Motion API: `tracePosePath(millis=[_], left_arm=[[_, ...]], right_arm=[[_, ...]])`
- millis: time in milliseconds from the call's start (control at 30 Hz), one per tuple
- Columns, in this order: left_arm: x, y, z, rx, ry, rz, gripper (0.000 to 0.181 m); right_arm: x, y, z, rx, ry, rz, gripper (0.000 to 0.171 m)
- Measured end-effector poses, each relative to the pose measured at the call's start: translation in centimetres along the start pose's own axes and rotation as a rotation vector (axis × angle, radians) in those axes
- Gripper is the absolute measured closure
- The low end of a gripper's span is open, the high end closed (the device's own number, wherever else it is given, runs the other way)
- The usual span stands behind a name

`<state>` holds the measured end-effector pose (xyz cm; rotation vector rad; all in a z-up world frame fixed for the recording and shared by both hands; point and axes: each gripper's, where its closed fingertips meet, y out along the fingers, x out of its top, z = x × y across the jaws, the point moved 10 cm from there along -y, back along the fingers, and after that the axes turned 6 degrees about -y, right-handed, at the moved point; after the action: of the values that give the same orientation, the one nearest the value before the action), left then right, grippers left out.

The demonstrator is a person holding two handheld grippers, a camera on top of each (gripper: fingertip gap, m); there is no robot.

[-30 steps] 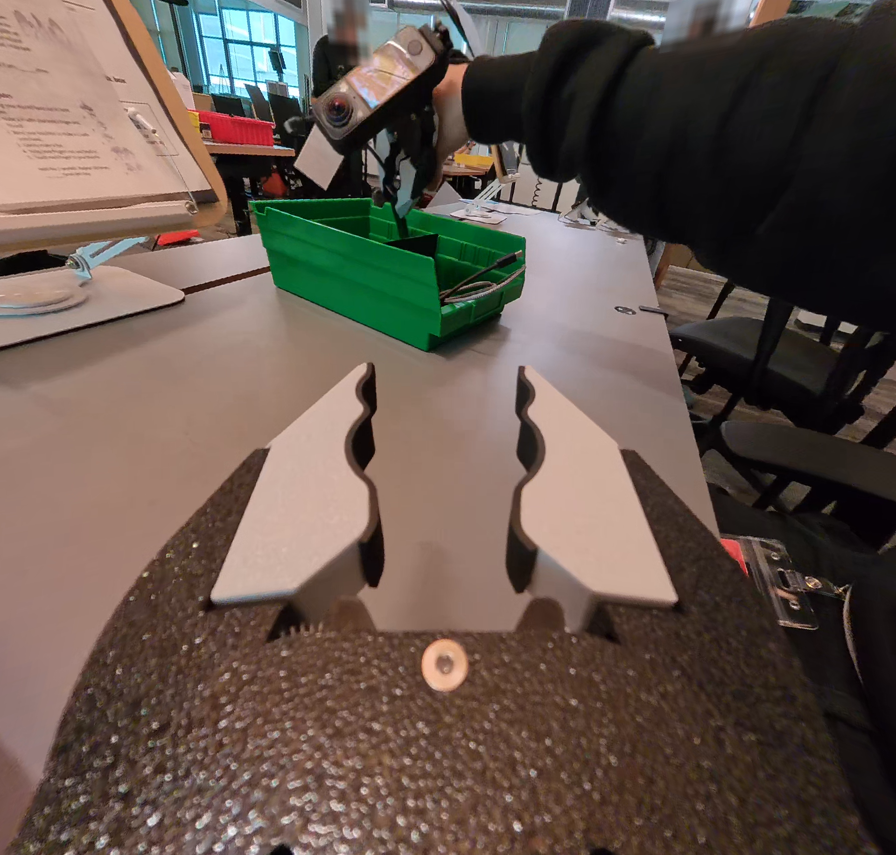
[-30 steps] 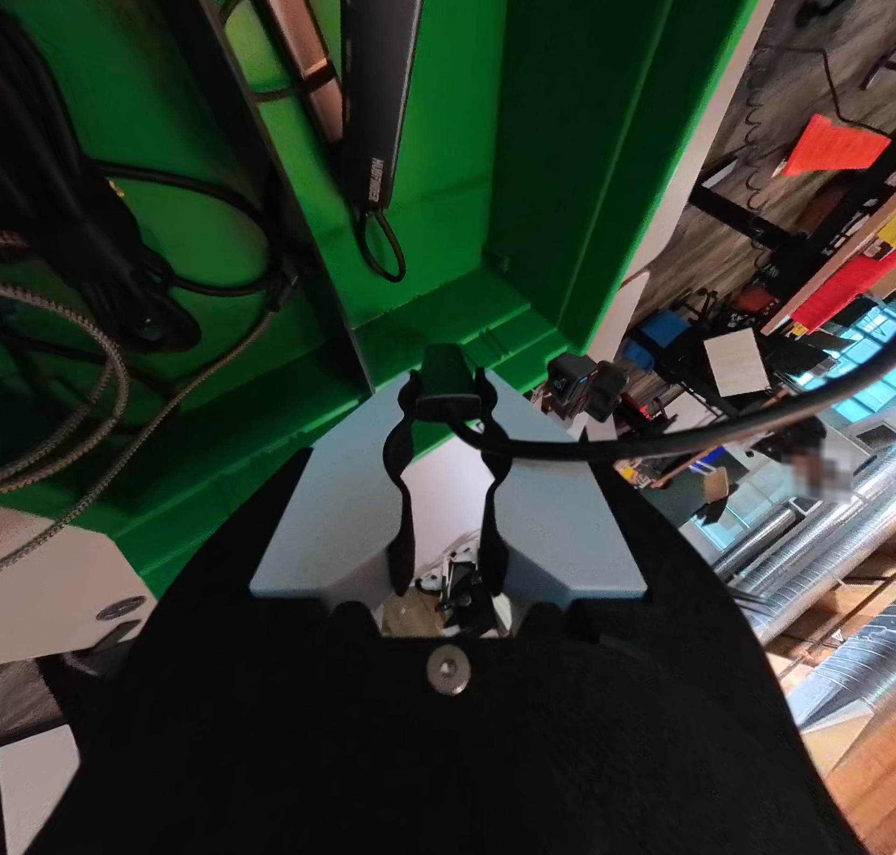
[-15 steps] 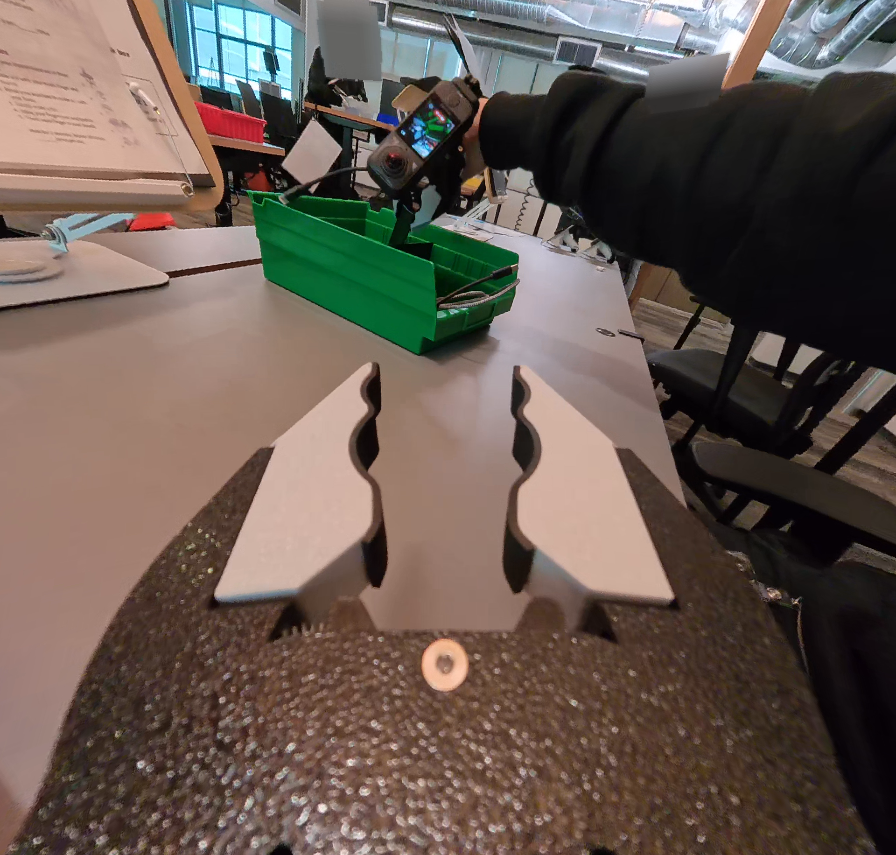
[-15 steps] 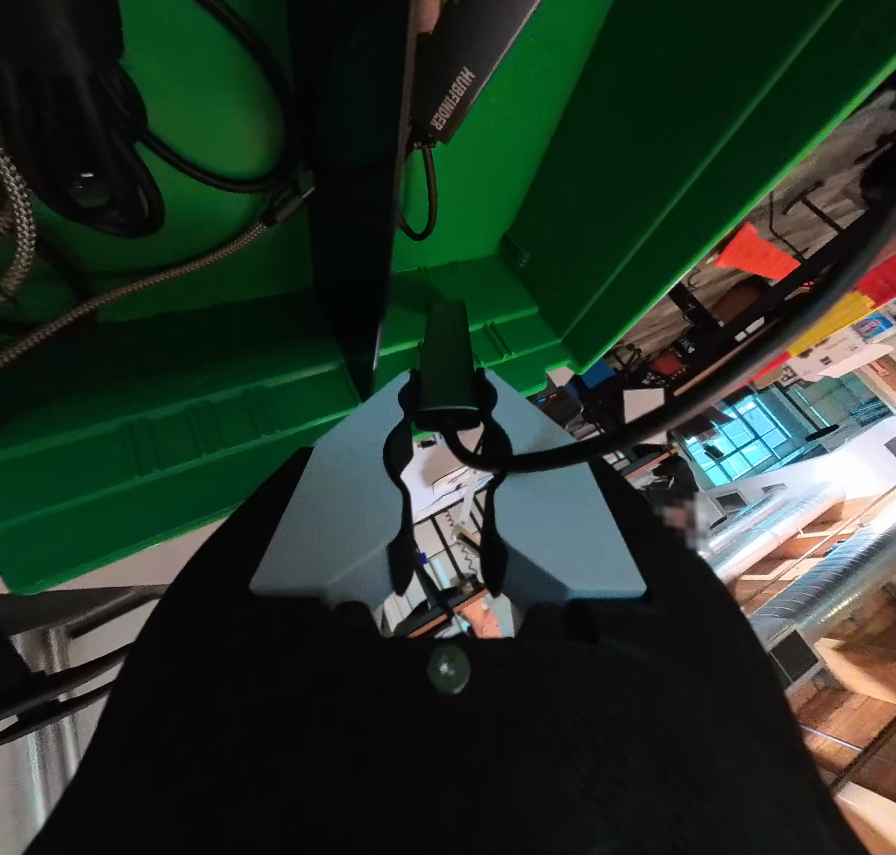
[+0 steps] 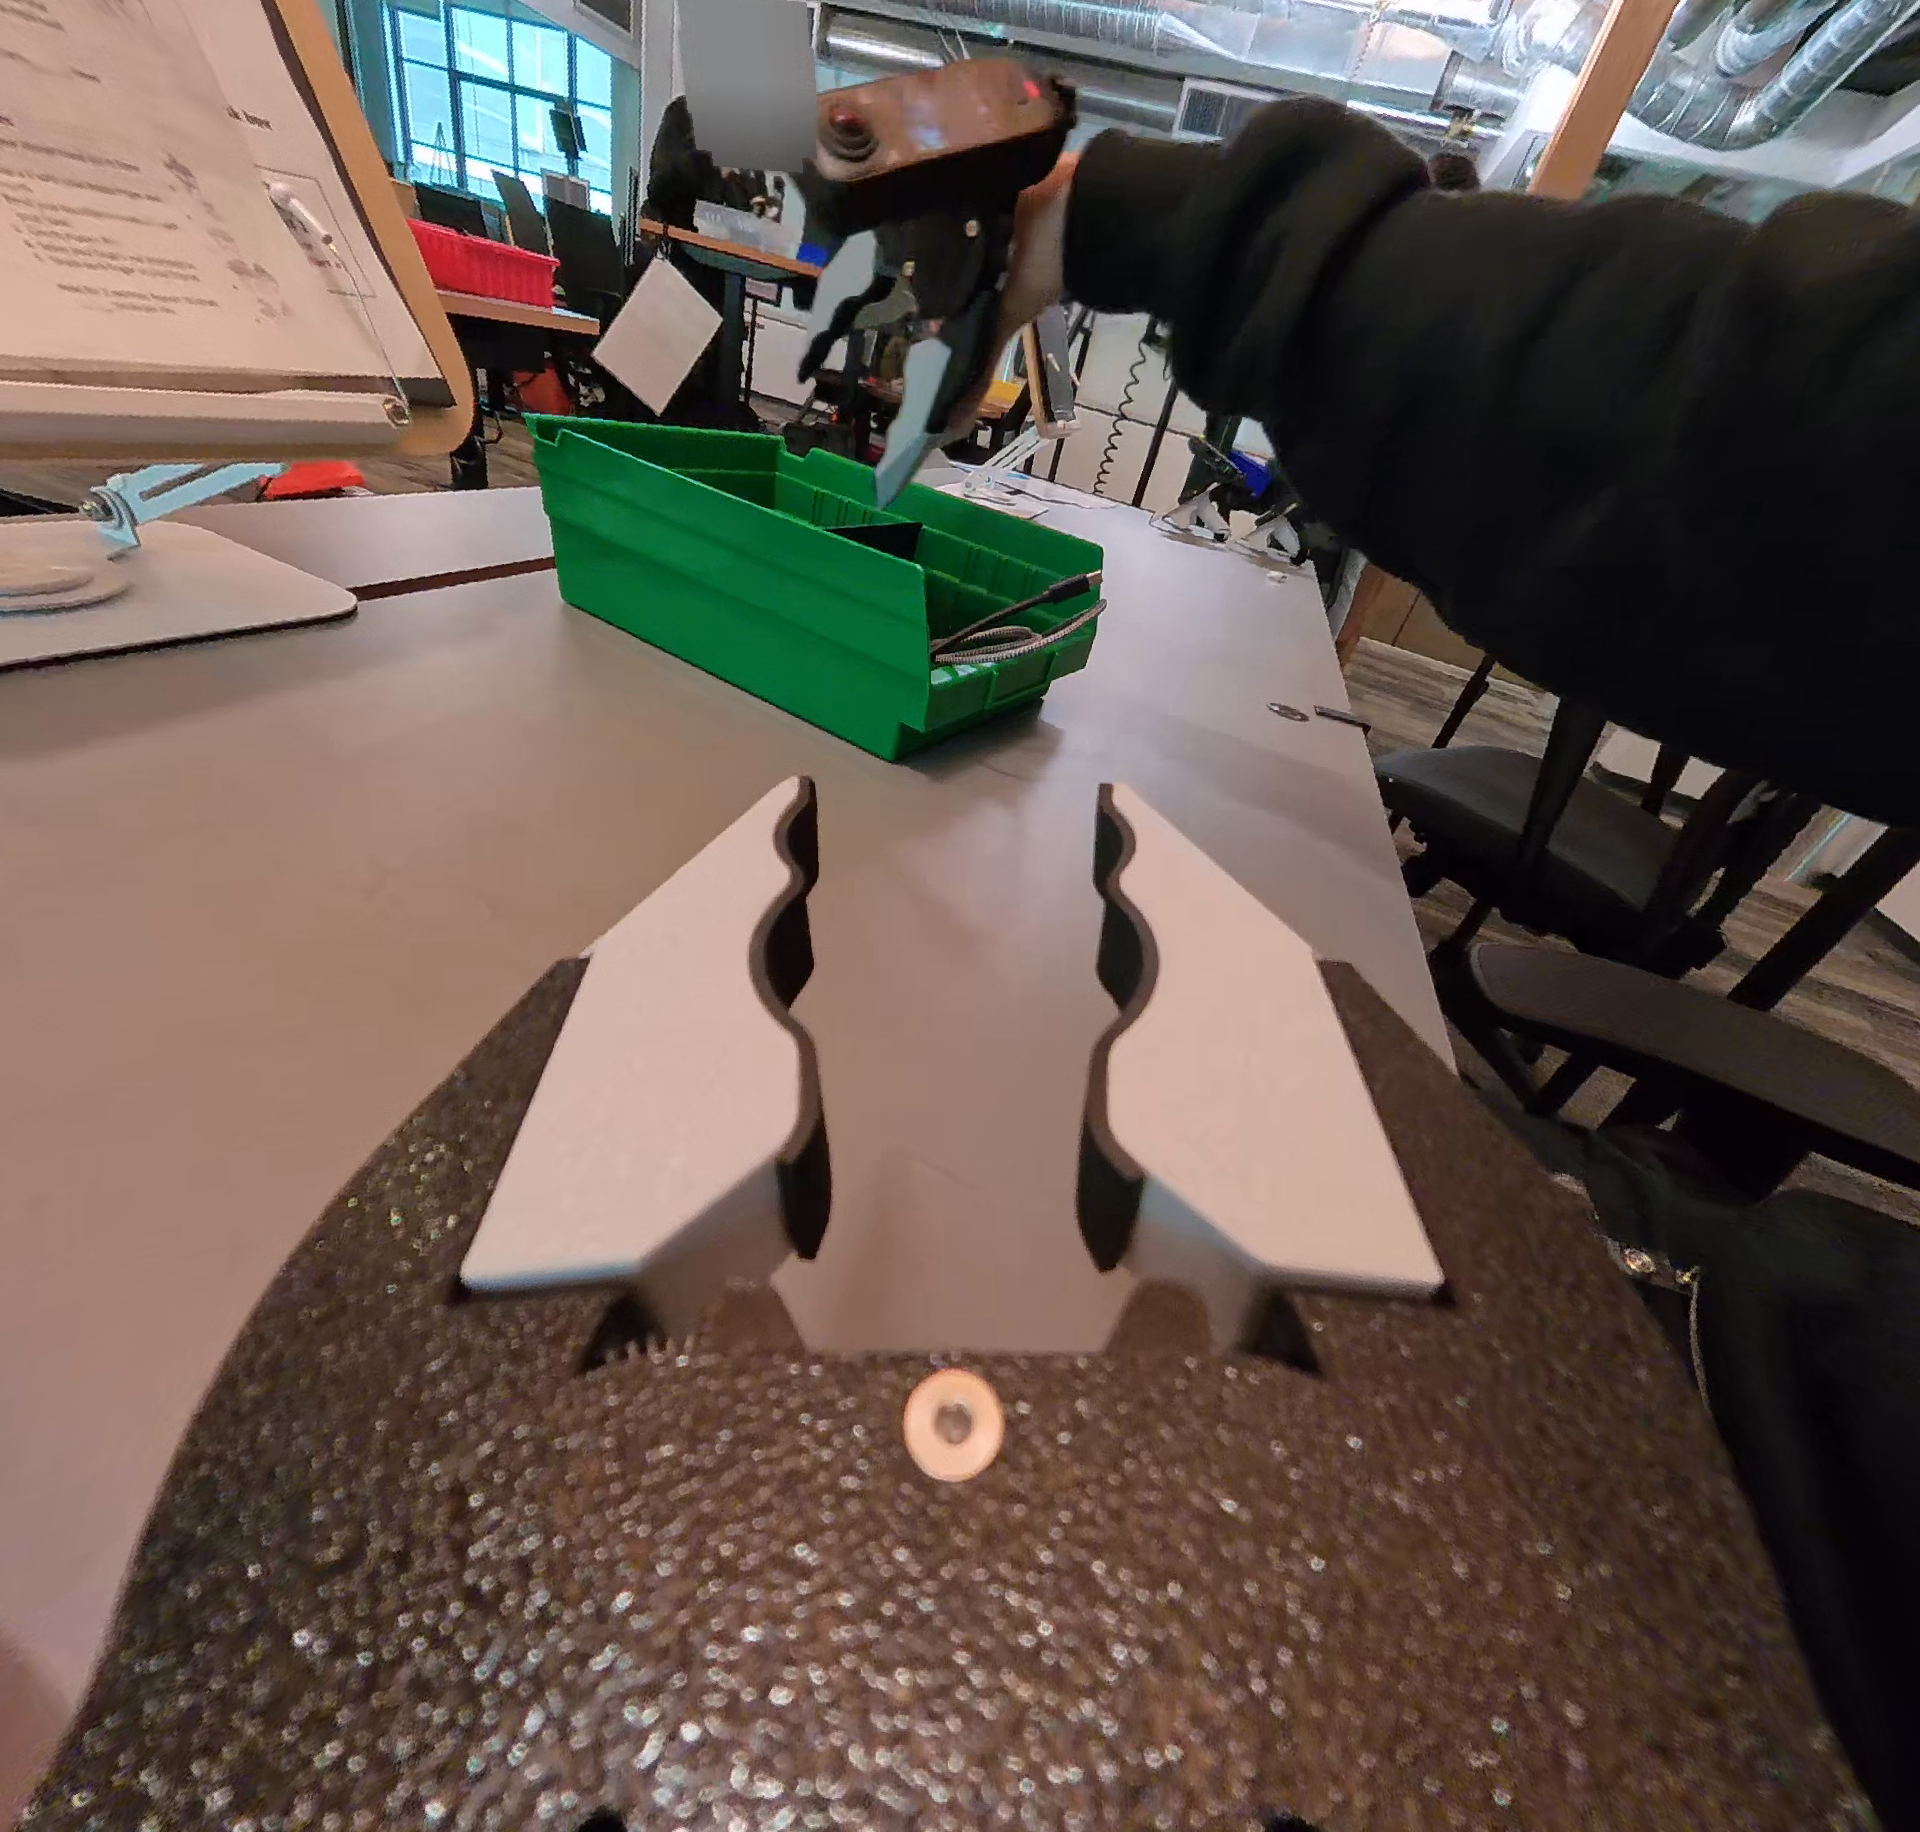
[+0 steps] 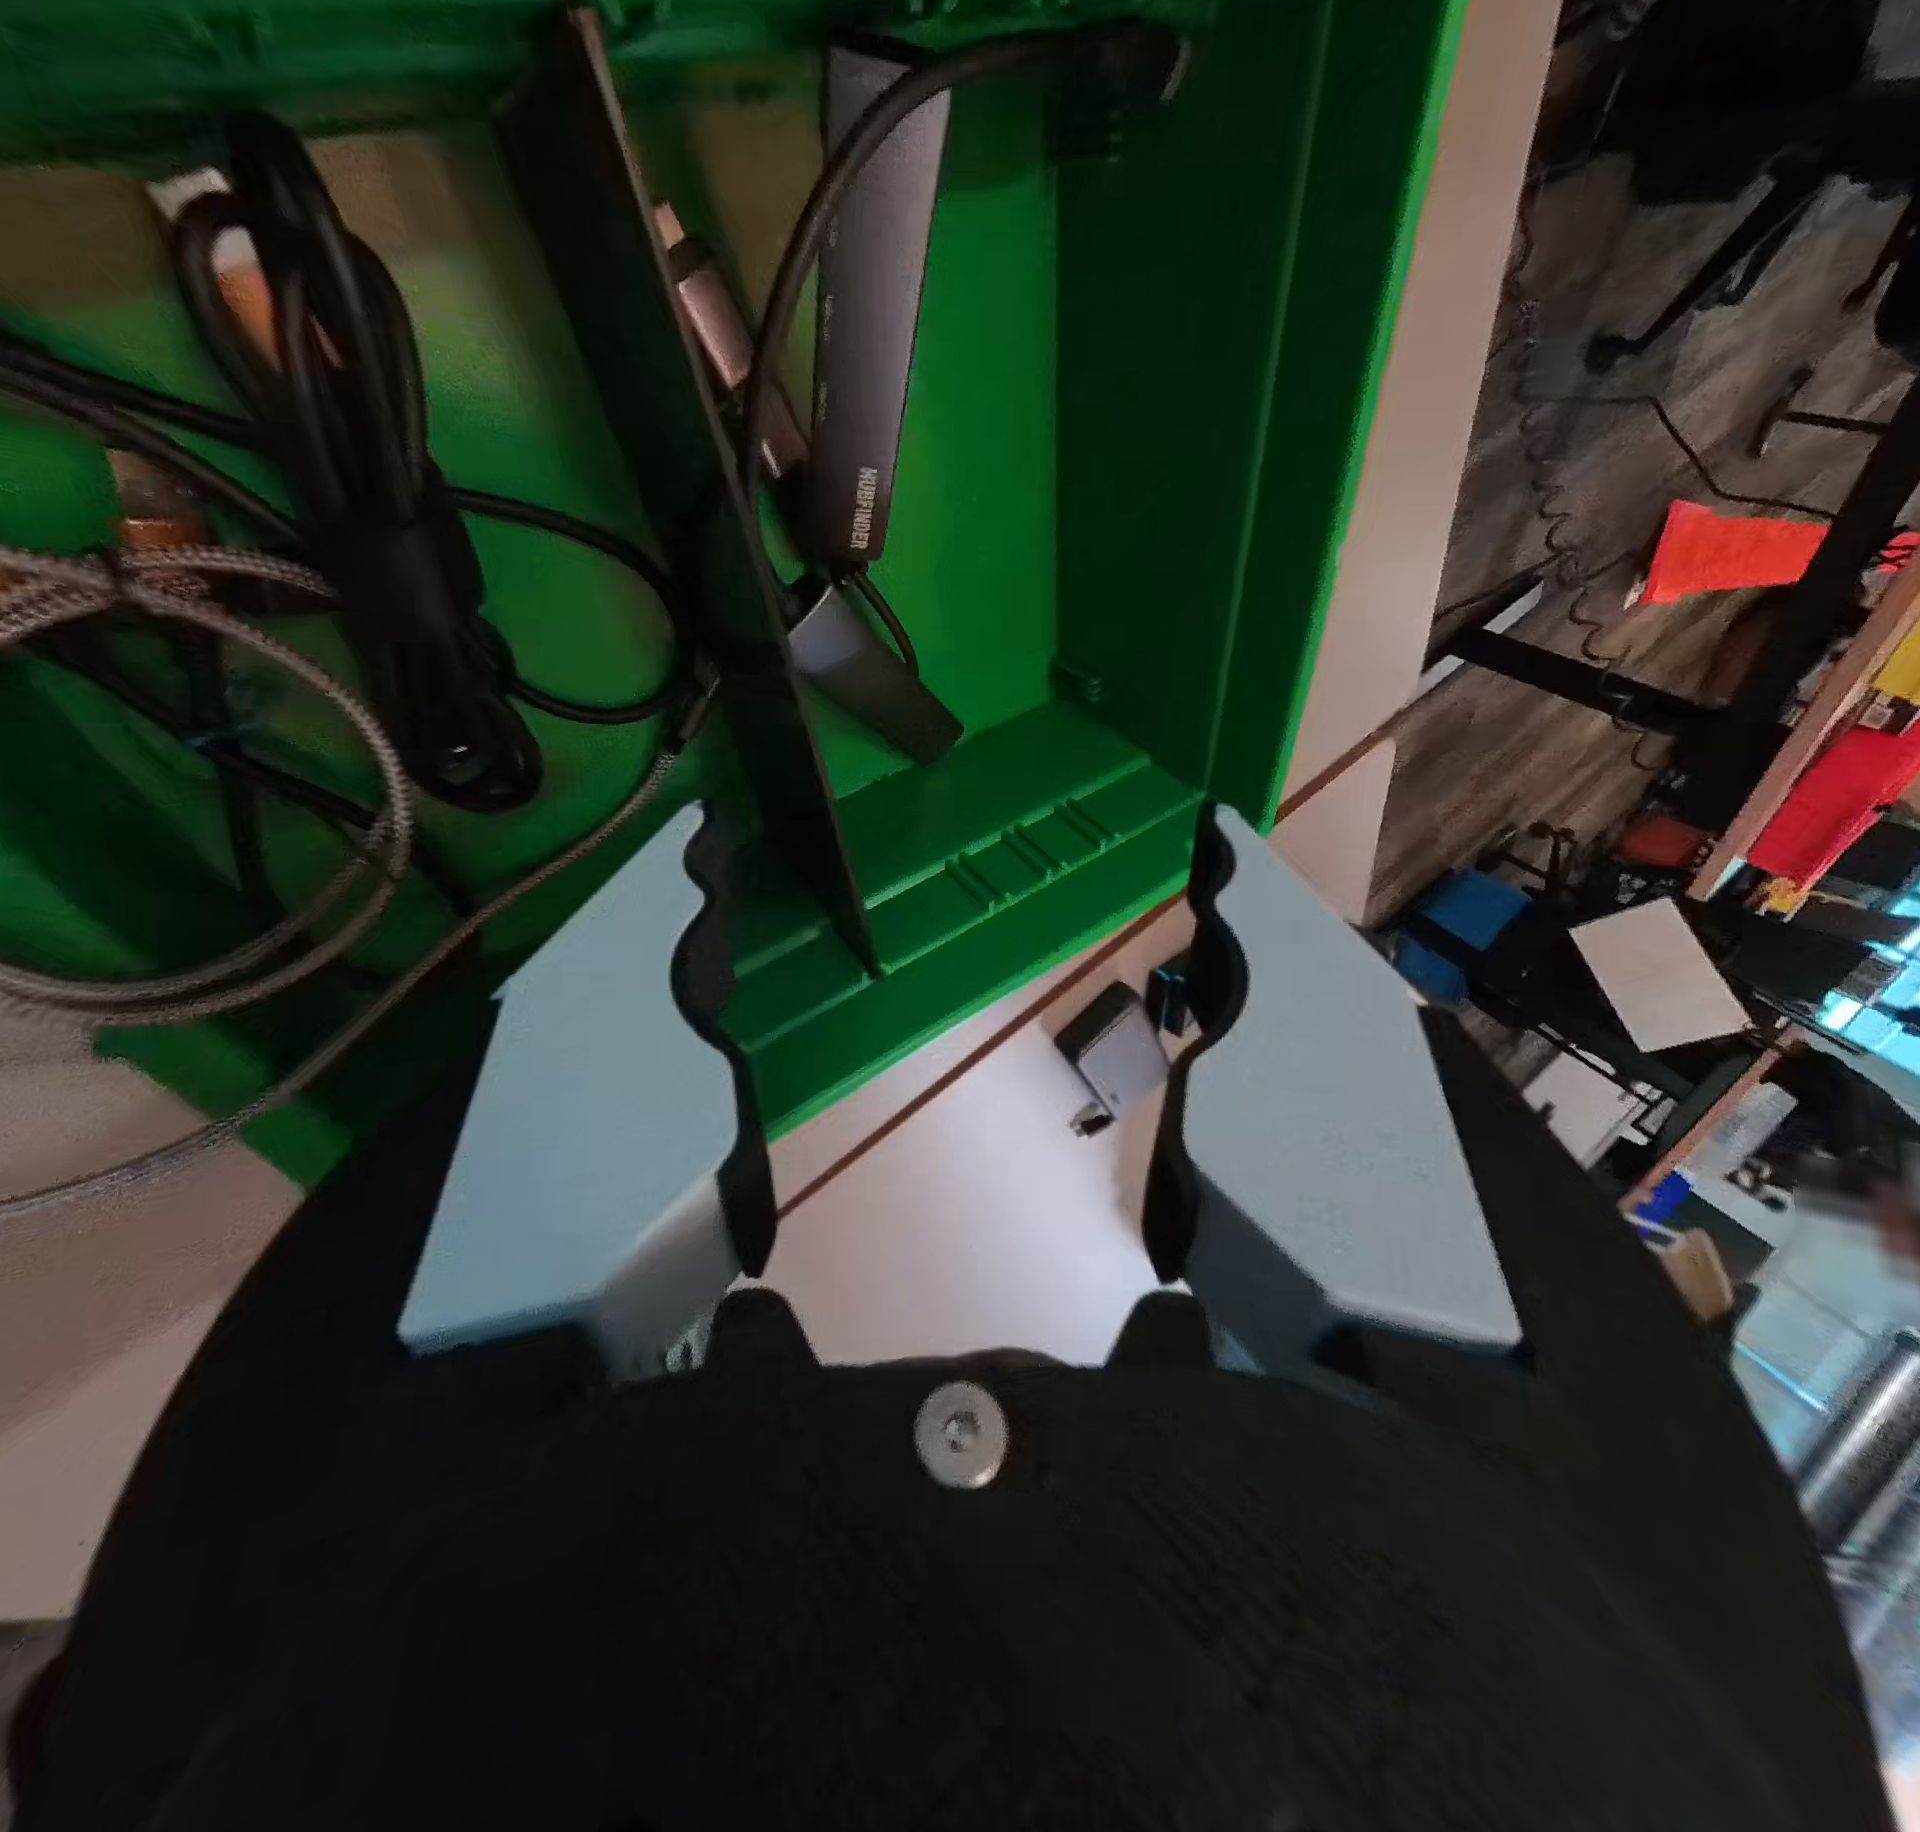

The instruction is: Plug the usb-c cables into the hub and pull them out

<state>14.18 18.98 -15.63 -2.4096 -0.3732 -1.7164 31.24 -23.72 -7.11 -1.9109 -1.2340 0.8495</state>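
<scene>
A green bin [image 5: 748, 577] stands on the grey table [image 5: 312, 899]. In the right wrist view the bin [image 6: 1143, 432] has a black divider [image 6: 727, 535]. On the divider's right lies the dark grey hub [image 6: 883, 328]. A dark usb-c plug [image 6: 868, 665] with a black cable [image 6: 831, 224] lies loose beside it. On the divider's left lie a bundled black cable [image 6: 395, 535] and a braided cable [image 6: 312, 847]. My right gripper [image 6: 956, 826] is open and empty above the bin; it also shows in the left wrist view [image 5: 883, 369]. My left gripper [image 5: 951, 806] is open and empty over the table.
A document stand [image 5: 156, 172] on a flat base [image 5: 177, 598] is at the left. Black office chairs [image 5: 1558, 847] stand off the table's right edge. A black sleeve [image 5: 1507, 411] reaches across above the table. A small grey device [image 6: 1112, 1055] lies beyond the bin. Tip to tip, the grippers are about 40 cm apart.
My right gripper has opened and let go of the dark plug, which now lies in the bin's hub compartment. It has lifted up from the bin. The left gripper has stayed open.
</scene>
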Motion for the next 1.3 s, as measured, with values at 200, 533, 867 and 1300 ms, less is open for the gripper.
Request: tracePosePath(millis=[200,533,867,1300], left_arm=[[0.3,-0.1,-0.2,0.007,0.005,-0.012,0.131],[-1.1,1.8,-0.8,0.223,0.138,0.137,0.123],[-2.7,15.0,-4.3,0.389,0.115,0.195,0.109],[-1.7,29.1,0.2,0.618,0.226,0.371,0.157]], right_arm=[[-1.4,-5.4,6.0,-0.197,0.4,-0.344,0.089],[-7.6,-4.1,23.4,-0.314,1.024,-0.604,0.086],[-12.3,-3.2,23.5,-0.354,1.191,-0.555,0.075],[-11.6,-4.9,23.1,-0.384,1.116,-0.524,0.074]])
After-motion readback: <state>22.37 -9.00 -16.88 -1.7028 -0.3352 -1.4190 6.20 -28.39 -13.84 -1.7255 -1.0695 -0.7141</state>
